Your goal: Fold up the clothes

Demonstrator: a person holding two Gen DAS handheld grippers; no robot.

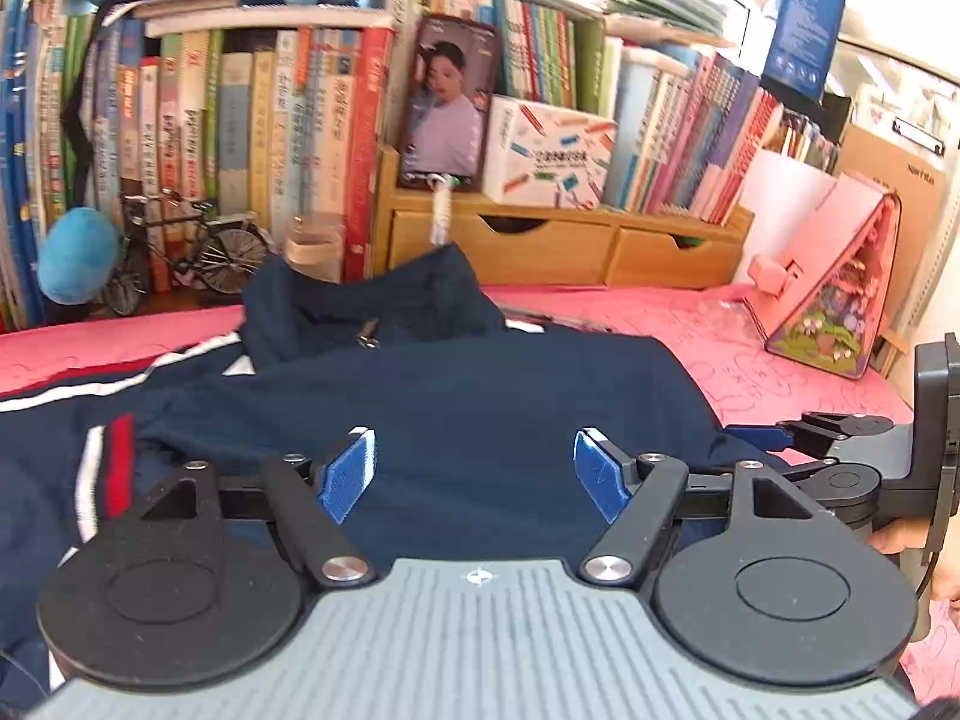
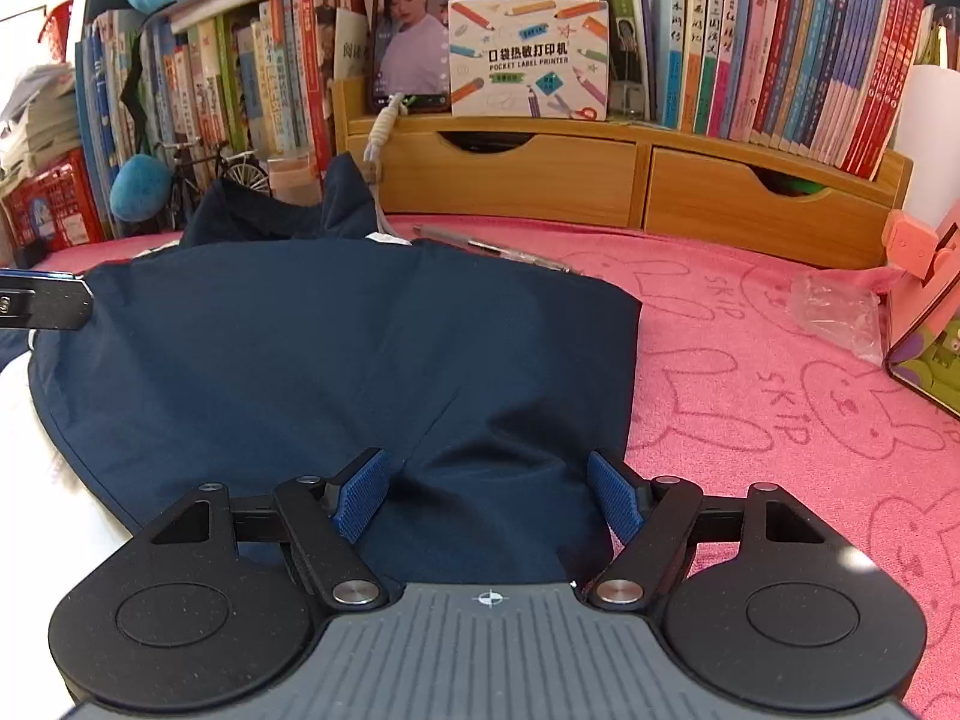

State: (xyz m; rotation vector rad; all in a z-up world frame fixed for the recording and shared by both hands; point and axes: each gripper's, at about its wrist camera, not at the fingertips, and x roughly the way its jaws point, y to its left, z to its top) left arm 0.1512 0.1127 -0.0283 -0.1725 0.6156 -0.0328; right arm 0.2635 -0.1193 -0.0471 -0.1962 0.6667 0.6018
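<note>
Mid-fold, between grasps. Navy jacket (image 2: 336, 360) spread on the pink mat (image 2: 780, 408), collar end far, by the wooden drawer unit (image 2: 600, 180); right part folded flat with a clean right edge, striped sleeve (image 1: 108, 462) loose on the left.

Left gripper (image 1: 474, 474) released, jaws apart over the dark cloth, nothing pinched. Right gripper (image 2: 489, 495) likewise released, jaws straddling a wrinkle at the near hem, pads not pressing.

Next move, by judgement: pick a fresh edge, probably near hem or the striped sleeve, pinch a single layer cleanly and carry it across without dragging the folded part.

Hard to tell: near hem hidden under both gripper bodies, left side of the jacket cut off, layer count under the fold unclear. Zipper pull (image 1: 367, 336) barely visible near the collar.
</note>
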